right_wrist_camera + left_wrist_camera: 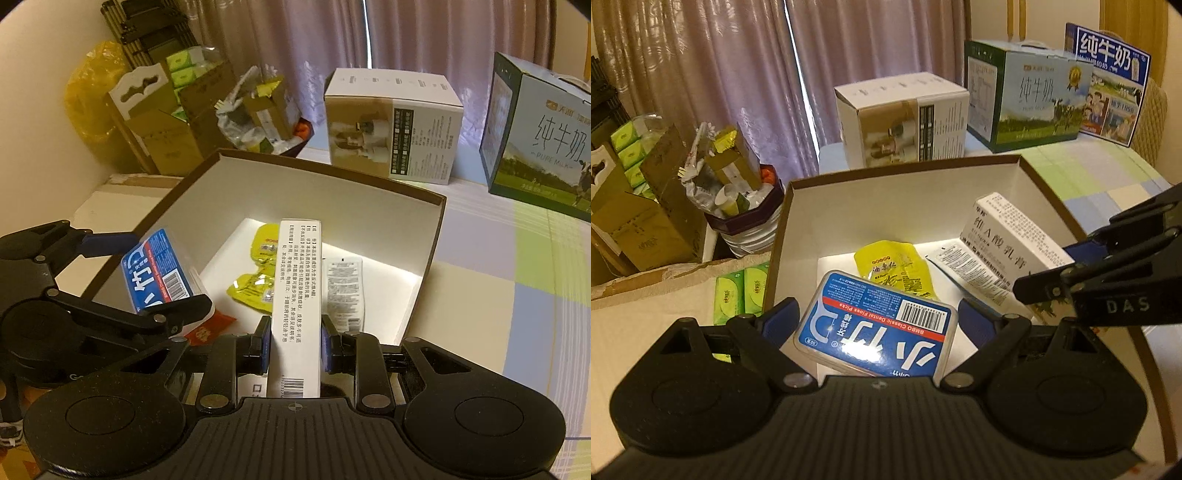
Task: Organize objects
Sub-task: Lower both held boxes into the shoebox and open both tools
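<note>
An open brown-rimmed storage box [886,199] with a white inside stands on the table. My left gripper [877,321] is shut on a blue dental floss pick case [882,332], tilted over the box's near edge. My right gripper [295,347] is shut on a long white medicine carton [297,295], held over the storage box [314,192]. On the box floor lie yellow snack packets [251,290] and a white sachet [343,291]. The left wrist view shows the right gripper [1049,266] with the white carton [1008,236] at the right. The left gripper [155,277] and blue case [159,273] appear at the left of the right wrist view.
A white carton [905,122] and two milk cases [1027,96] stand behind the box on the checked tablecloth [517,277]. A full waste bin [746,206], cardboard boxes [646,221] and green tissue packs [738,291] crowd the left. A red packet [207,332] lies by the box's near edge.
</note>
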`<state>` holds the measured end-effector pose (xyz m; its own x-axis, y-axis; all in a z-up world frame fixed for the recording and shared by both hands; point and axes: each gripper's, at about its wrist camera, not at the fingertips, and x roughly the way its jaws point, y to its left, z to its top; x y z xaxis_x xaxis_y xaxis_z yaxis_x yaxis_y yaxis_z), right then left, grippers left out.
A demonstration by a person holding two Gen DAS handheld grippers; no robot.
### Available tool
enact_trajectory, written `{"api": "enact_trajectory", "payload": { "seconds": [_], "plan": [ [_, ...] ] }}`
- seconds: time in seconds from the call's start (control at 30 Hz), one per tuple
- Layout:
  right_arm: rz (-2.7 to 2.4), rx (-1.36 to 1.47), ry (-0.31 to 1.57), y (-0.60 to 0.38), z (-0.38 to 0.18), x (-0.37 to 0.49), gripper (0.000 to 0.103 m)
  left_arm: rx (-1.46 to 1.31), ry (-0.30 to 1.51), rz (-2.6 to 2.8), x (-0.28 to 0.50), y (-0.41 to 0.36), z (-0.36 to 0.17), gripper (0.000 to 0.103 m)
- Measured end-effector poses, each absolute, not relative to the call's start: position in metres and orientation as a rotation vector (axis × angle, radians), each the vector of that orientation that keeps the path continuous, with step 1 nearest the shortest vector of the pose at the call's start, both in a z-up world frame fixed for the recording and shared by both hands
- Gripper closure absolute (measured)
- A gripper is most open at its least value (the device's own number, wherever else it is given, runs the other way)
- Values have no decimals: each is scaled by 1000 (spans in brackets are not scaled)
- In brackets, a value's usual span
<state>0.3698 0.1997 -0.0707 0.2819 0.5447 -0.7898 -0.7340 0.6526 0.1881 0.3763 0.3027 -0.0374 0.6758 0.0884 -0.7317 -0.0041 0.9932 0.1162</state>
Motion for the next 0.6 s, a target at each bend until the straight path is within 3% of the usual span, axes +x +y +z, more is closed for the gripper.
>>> {"api": "enact_trajectory", "payload": {
  "seconds": [0.3,0.6],
  "plan": [
    [855,-226,968,203,-77,379,80,112,816,53,386,309,-42,5],
    [849,-222,969,203,-79,384,80,102,802,53,387,310,-37,5]
  ]
}}
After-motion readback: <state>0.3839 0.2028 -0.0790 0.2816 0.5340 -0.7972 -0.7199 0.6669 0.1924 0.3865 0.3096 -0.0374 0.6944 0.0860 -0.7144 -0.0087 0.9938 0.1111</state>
